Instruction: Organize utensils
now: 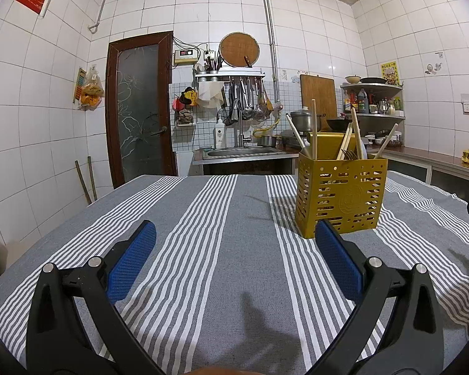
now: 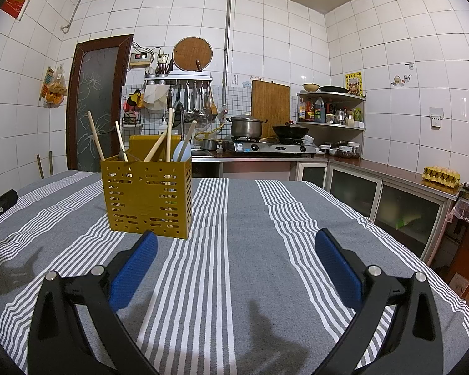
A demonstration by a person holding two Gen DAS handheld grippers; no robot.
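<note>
The left tool hovers low over the worktop, released, its blue pads spread wide with nothing but striped cloth between them, fingers aimed at the far wall. Just beyond its right pad stands the yellow utensil holder, upright on the cloth, right of the middle in the left wrist view. From its top rise wooden chopsticks, long axes near vertical, some leaning left and some right, with fork tines showing among them. In the right wrist view the holder sits at the far left, beyond the left pad; a pale spoon stands in it. The right tool is likewise released, level, pointing at the far counter.
</note>
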